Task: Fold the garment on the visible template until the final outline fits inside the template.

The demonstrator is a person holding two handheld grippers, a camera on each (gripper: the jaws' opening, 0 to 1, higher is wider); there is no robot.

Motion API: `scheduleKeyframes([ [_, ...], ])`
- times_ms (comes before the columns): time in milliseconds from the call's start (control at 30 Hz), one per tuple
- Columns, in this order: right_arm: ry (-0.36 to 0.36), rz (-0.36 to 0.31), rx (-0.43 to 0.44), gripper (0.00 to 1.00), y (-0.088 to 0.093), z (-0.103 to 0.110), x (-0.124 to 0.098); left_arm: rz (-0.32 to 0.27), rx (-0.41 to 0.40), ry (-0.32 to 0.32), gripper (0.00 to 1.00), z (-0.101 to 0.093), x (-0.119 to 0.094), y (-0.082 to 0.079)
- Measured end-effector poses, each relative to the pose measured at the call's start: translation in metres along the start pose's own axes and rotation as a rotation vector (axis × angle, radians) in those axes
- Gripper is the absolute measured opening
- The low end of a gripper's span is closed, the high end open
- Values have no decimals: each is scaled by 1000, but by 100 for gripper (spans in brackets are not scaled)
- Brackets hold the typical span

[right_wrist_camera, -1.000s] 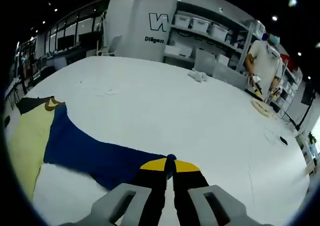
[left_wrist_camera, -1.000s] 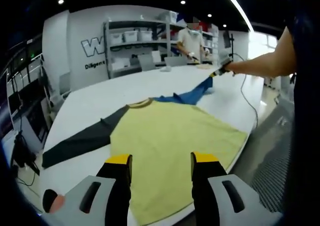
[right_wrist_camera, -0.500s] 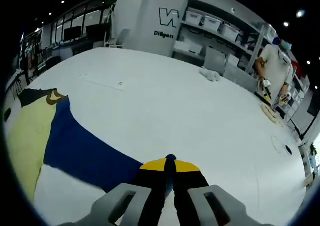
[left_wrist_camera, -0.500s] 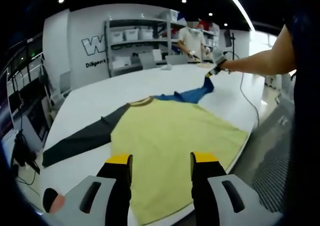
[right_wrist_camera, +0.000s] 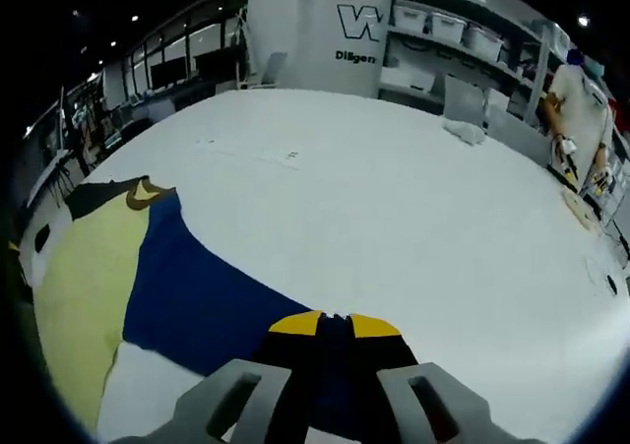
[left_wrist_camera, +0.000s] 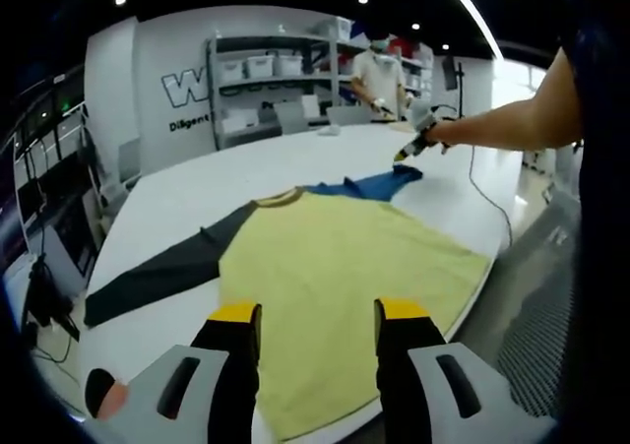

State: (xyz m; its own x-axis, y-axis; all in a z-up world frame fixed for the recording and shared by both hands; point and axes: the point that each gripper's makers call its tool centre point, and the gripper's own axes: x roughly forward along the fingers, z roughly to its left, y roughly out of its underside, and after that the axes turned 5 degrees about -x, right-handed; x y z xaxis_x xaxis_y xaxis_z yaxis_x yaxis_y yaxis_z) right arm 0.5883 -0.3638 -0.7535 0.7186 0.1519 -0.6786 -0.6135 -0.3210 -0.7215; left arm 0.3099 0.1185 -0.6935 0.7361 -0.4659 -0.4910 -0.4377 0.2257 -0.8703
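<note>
White tabletop (left_wrist_camera: 295,163) stretches wide and bare toward the shelving (left_wrist_camera: 266,80) at the back wall, where a person (left_wrist_camera: 379,70) stands at about 1 o'clock in the left gripper view. On the near part lies the garment (left_wrist_camera: 335,267), its yellow body flat, the hem running close along the tabletop's edge at 4 o'clock. A dark sleeve (left_wrist_camera: 157,272) reaches out to 9 o'clock, lying flat with bare surface all round it. The blue sleeve (right_wrist_camera: 207,301) runs the other way, toward 1 o'clock in the left gripper view. The right gripper (right_wrist_camera: 333,318) has its jaws pressed together on the blue sleeve's end, with bare tabletop ahead and to both sides. The left gripper (left_wrist_camera: 317,311) hangs over the yellow hem with jaws apart, gripping nothing.
</note>
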Motion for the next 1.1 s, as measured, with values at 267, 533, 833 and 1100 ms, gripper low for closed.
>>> scheduleKeyframes([
  [267,74,26,71,5,27,-38,-15,0,2,8,41,-1,0,0],
  [533,57,79,79,8,58,-32,-8,10,1,12,41,-2,1,2],
  [833,32,126,28,13,68,-22,1,14,-1,9,41,-2,1,3],
  [1100,13,126,55,16,69,-18,1,13,-2,7,40,-2,1,2],
])
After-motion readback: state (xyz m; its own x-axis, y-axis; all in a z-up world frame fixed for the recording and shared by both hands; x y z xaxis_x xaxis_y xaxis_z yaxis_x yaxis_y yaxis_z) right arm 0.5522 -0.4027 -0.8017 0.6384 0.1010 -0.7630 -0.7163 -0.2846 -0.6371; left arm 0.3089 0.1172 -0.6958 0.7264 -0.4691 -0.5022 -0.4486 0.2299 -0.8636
